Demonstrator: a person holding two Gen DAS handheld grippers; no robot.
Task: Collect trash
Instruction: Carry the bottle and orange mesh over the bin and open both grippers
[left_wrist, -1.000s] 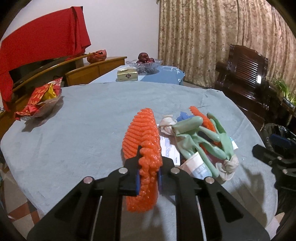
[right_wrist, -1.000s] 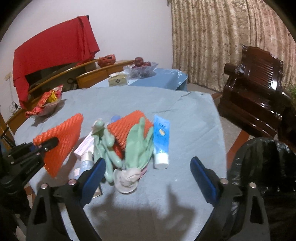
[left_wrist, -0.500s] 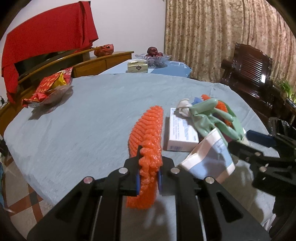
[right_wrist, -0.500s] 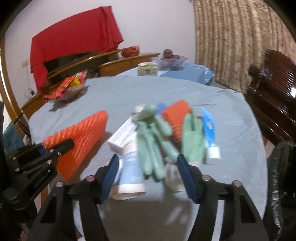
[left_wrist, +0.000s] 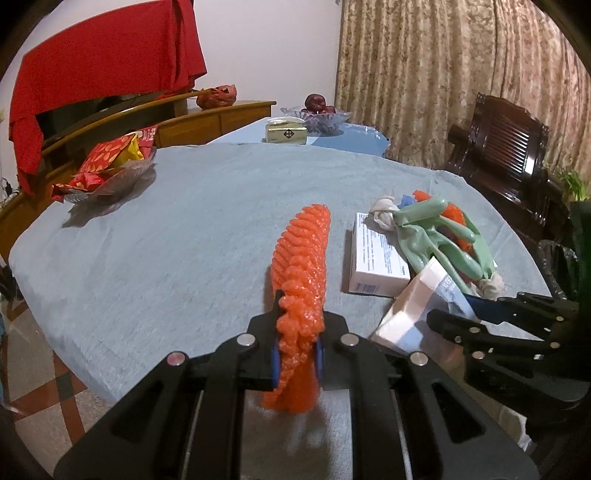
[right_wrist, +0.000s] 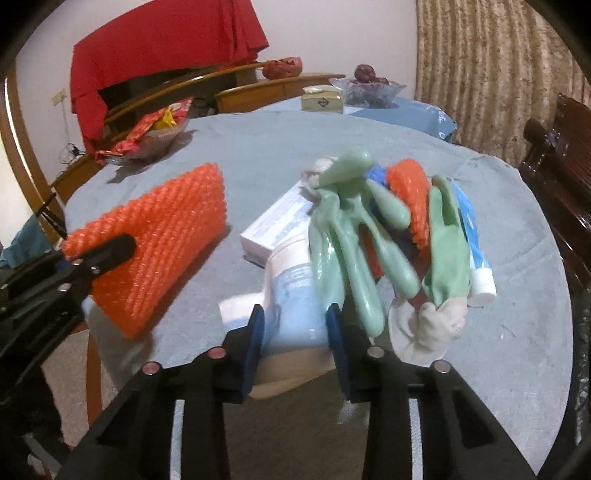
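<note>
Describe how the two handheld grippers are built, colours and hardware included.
Both the left gripper and the right gripper are matte black plastic, with slotted linkage arms fanning back from the jaws. Round silver pivot bolts dot the arms, and the jaws carry blue pads. No cables, markings, hands or sleeves show.

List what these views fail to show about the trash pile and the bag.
- Box print: too small in both views.
- Tube label: blurred in right view; right gripper jaws, just closing, flank it.
- Items beneath gloves: covered.
- Bin bag: cut off at left view's edge.

Home dining room: curtains (left_wrist: 443, 74), fruit bowl (left_wrist: 317, 114)
</note>
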